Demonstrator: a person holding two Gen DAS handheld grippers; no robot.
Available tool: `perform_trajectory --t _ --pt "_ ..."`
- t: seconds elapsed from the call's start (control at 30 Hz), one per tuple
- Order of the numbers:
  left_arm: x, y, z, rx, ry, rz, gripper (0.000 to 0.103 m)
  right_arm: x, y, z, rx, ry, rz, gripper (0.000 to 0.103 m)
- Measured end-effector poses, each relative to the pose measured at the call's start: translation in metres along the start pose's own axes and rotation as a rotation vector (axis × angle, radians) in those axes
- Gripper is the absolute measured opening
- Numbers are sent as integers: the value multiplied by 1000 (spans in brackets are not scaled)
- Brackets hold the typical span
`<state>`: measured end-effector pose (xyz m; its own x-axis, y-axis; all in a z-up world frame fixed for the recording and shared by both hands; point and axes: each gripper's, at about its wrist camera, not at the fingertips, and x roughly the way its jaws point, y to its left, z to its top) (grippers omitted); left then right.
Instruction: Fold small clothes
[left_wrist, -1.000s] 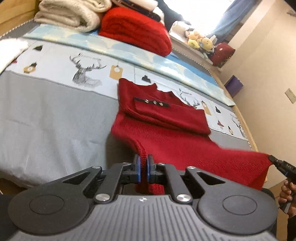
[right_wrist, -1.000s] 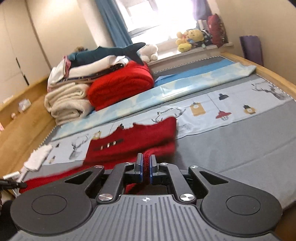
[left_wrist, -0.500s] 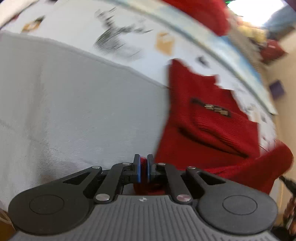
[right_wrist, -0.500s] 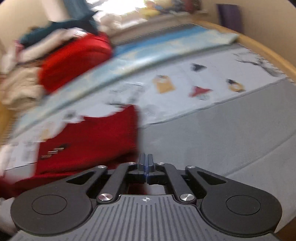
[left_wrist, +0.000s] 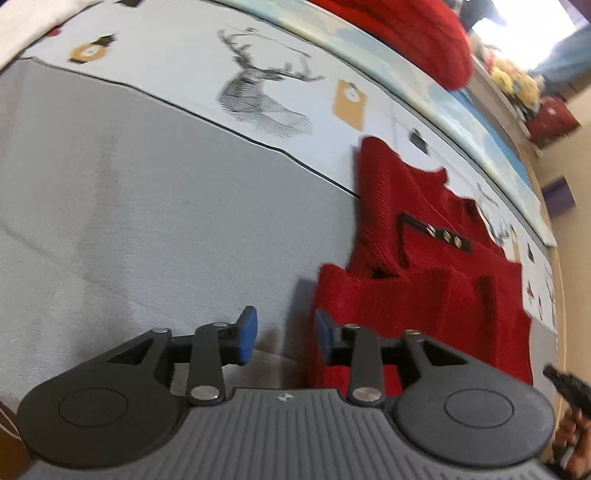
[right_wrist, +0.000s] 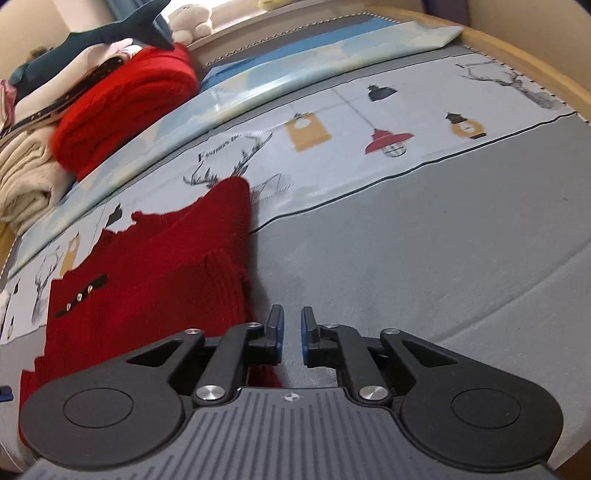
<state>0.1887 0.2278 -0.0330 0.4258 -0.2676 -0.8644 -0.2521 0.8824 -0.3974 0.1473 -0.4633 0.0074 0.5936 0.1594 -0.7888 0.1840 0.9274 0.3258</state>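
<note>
both claws had just been opening: left claw (left_wrist: 282, 338) stood well apart with nothing between its pads, right claw (right_wrist: 291, 338) slightly parted and empty. red knit sweater (left_wrist: 424, 288) lay folded on the grey bed cover (left_wrist: 147, 192), its edges just beside each claw, folded blankets (right_wrist: 92, 107) stacked beyond.

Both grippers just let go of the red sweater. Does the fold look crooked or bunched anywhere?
Slightly. The sweater lies flat on the bed, but the folded-up hem stops short of the button strip and one edge looks a little bunched. Both the left gripper and right gripper have just opened, with nothing between the jaws.
</note>
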Motion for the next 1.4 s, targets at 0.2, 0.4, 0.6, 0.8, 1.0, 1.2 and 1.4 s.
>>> perform_trajectory --t 0.2,0.4,0.6,0.8,1.0,1.2,1.4 --pt "19 -17 -6 49 44 15 51 14 22 0 -51 23 29 36" --pt "36 -30 -4 59 80 35 52 40 52 -1 -138 74 4 43" --pt "47 -40 -5 98 116 48 51 65 71 0 -188 123 -38 50" --pt "52 -44 -7 130 138 44 15 75 83 -6 -269 163 -50 42" --pt "43 -50 -6 168 75 56 12 55 87 -4 -323 70 -14 11" --pt "15 -53 0 147 -97 2 12 7 68 15 -188 -147 100 11" --pt "-7 -54 12 99 -260 -43 12 -13 74 23 -217 -317 98 11"
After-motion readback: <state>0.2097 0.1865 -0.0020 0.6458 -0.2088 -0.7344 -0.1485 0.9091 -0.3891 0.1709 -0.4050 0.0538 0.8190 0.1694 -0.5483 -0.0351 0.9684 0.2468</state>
